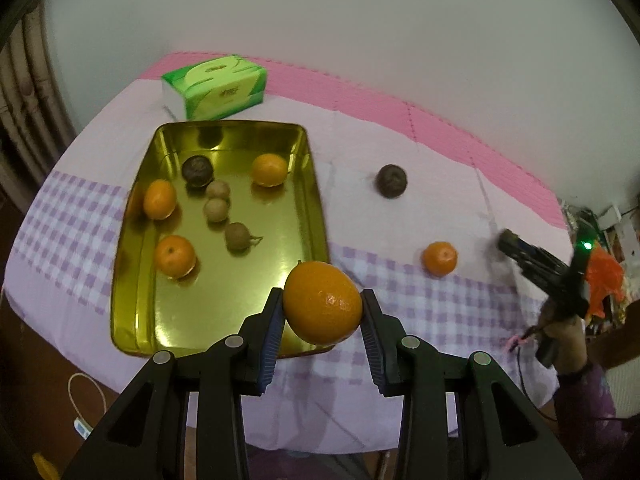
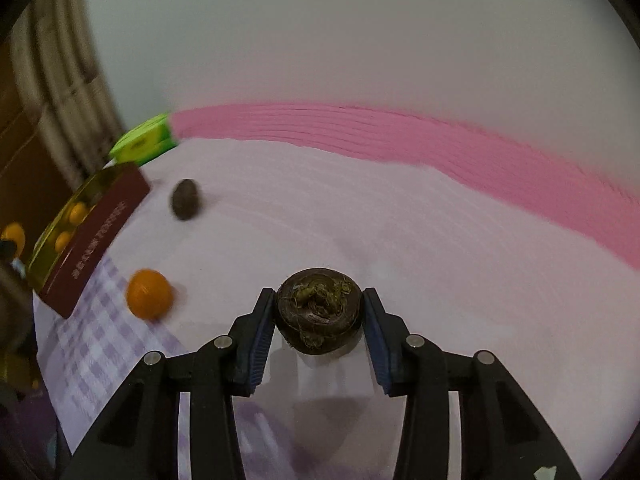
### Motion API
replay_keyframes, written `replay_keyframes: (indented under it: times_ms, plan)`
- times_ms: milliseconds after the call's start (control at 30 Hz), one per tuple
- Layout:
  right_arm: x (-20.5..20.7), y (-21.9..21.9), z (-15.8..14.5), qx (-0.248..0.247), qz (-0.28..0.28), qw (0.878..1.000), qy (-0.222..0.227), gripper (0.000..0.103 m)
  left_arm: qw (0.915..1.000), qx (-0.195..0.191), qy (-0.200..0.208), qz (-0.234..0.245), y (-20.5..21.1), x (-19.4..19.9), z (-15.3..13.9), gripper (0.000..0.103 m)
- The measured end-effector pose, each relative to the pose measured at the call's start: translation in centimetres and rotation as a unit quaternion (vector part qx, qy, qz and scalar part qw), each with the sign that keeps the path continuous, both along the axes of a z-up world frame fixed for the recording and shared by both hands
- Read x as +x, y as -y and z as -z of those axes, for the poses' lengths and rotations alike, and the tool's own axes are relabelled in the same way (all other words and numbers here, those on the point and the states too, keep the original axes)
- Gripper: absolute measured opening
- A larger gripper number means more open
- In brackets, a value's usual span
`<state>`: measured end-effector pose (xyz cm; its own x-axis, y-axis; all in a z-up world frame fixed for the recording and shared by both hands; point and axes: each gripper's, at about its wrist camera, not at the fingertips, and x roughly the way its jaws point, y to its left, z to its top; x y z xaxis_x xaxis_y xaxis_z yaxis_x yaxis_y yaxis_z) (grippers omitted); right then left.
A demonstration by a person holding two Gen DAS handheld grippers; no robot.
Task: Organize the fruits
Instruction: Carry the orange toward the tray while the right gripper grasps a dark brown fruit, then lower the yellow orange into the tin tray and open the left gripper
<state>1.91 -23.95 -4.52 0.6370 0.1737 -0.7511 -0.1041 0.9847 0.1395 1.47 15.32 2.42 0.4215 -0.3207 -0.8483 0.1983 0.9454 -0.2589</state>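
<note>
My left gripper (image 1: 322, 294) is shut on a large orange (image 1: 322, 312) and holds it above the near right corner of the gold tray (image 1: 224, 312). Three mandarins, a dark wrinkled fruit (image 1: 197, 170) and three small brown fruits lie in the tray. On the cloth to its right are another dark fruit (image 1: 391, 181) and a mandarin (image 1: 440, 258). My right gripper (image 2: 319, 294) is shut on a dark wrinkled fruit (image 2: 320, 312) just over the cloth. It shows blurred at the far right of the left wrist view (image 1: 520, 250).
A green tissue box (image 1: 216, 86) stands behind the tray near the pink back edge. The right wrist view shows the tray's maroon side wall (image 2: 96, 236), a loose mandarin (image 2: 149, 293) and a dark fruit (image 2: 185, 199) at the left. A person's hand (image 1: 568, 340) holds the right gripper.
</note>
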Motion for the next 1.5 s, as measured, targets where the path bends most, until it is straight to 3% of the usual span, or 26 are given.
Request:
replay_keyframes:
  times_ms: [133, 433, 700, 1000, 1500]
  plan:
    - [-1.5, 2.0, 0.9, 0.019, 0.057, 0.998, -0.002, 0.04, 0.9999, 0.011, -0.001, -0.007, -0.8, -0.1, 1.0, 0.038]
    - [-2.5, 3.7, 1.5, 0.029, 0.1, 0.995, 0.002, 0.04, 0.9994, 0.02, -0.014, -0.023, -2.0, 1.9, 3.4, 0.038]
    - [-2.6, 4.1, 1.6, 0.03, 0.098, 0.995, -0.006, 0.04, 0.9993, 0.035, 0.005, -0.011, -0.9, 5.7, 3.5, 0.039]
    - [-2.7, 4.3, 1.6, 0.036, 0.1, 0.994, -0.006, 0.04, 0.9978, 0.062, -0.014, -0.018, -0.5, 10.6, 6.6, 0.039]
    - [-2.7, 4.2, 1.6, 0.037, 0.101, 0.994, -0.007, 0.04, 0.9968, 0.078, -0.008, -0.017, 0.4, 12.0, 7.8, 0.039]
